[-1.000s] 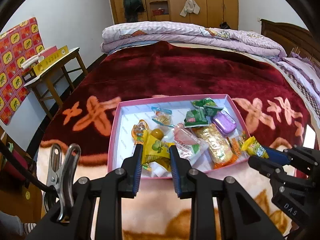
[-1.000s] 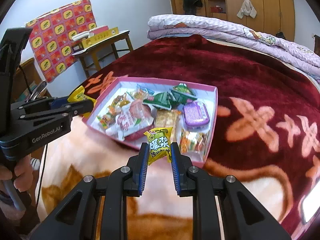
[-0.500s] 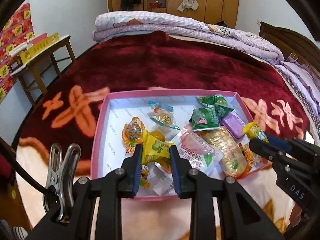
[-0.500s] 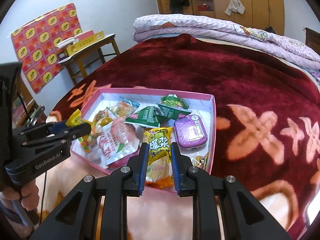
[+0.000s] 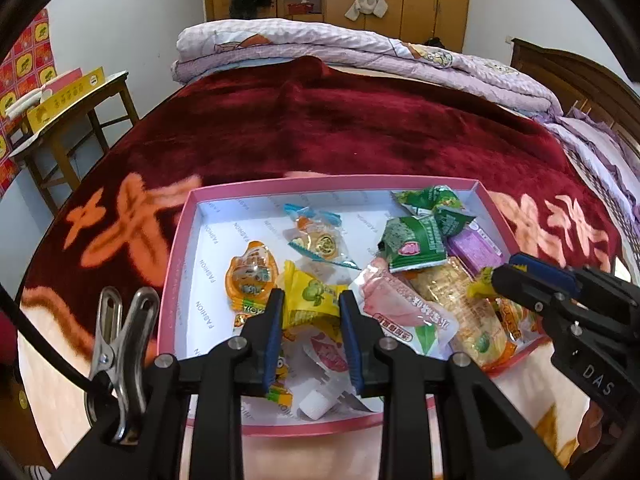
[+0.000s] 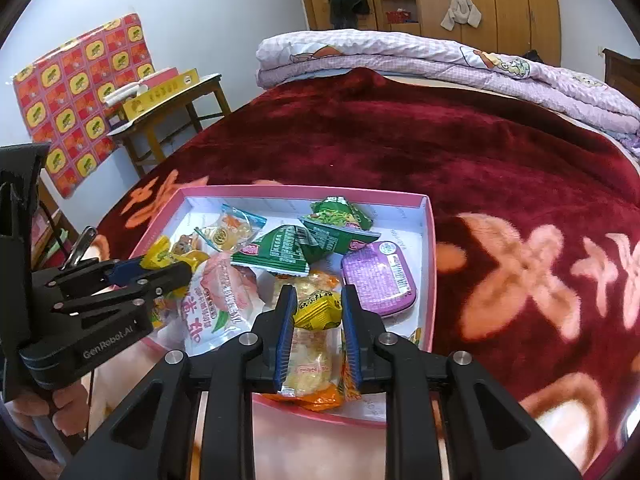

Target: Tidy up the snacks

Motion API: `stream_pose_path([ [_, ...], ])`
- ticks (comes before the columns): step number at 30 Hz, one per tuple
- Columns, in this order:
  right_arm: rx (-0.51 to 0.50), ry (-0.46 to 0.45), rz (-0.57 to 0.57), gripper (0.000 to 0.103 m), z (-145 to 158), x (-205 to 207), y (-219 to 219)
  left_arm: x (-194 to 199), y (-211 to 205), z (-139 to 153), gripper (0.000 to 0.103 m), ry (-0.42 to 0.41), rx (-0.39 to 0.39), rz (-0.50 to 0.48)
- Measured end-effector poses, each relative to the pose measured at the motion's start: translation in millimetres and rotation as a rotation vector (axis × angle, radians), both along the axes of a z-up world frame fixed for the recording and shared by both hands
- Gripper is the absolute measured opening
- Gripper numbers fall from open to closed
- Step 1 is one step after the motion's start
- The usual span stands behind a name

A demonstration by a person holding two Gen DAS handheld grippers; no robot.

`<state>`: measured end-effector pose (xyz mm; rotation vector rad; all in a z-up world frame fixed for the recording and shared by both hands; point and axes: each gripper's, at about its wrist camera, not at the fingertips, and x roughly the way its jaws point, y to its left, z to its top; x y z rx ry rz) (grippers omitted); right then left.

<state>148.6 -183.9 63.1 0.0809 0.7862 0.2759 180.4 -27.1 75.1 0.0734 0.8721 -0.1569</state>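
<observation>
A pink box (image 5: pixel 176 248) with a white inside lies on the red blanket and holds several snack packets; it also shows in the right wrist view (image 6: pixel 429 264). My left gripper (image 5: pixel 311 312) is shut on a yellow packet with a green fruit print (image 5: pixel 312 300), above the box's near left part. My right gripper (image 6: pixel 316 314) is shut on a yellow packet with black characters (image 6: pixel 318 310), above the box's near right part. Each gripper shows in the other view: the right gripper (image 5: pixel 500 280) and the left gripper (image 6: pixel 176 268).
In the box lie green packets (image 6: pixel 280 248), a purple tin (image 6: pixel 378 280), a pink packet (image 5: pixel 400 308), an orange jelly cup (image 5: pixel 252 276) and a clear cracker pack (image 6: pixel 308 356). A folded quilt (image 5: pixel 360 52) lies at the bed's far end. A wooden side table (image 6: pixel 168 108) stands left.
Both grippers have moved forward and down, from the box's near edge to over its inside, each still holding its yellow packet.
</observation>
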Motion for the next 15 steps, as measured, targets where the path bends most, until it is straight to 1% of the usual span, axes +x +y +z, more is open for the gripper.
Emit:
stream_pose_path([
  [1, 0.001, -0.002, -0.002, 0.029, 0, 0, 0, 0, -1, 0, 0.028, 0.001, 0.003, -0.003],
  [2, 0.003, -0.004, -0.006, 0.035, 1, -1, 0, 0, -2, 0, 0.031, 0.004, 0.005, -0.007],
  [3, 0.006, -0.008, -0.009, 0.037, 2, -2, -1, 0, -3, 0, 0.036, 0.008, 0.005, -0.008],
  [4, 0.008, -0.011, -0.010, 0.039, 3, -3, -1, 0, -3, 0, 0.038, 0.011, 0.004, -0.005],
  [6, 0.011, -0.019, -0.013, 0.040, 6, -7, -1, 0, -4, 1, 0.042, 0.014, 0.007, 0.002],
  [10, 0.015, -0.025, -0.020, 0.044, 8, -14, -1, -4, -3, 1, 0.044, 0.016, 0.006, 0.015],
  [15, 0.033, -0.038, -0.026, 0.046, 11, -27, -2, -16, -2, 6, 0.046, 0.000, -0.006, 0.028],
])
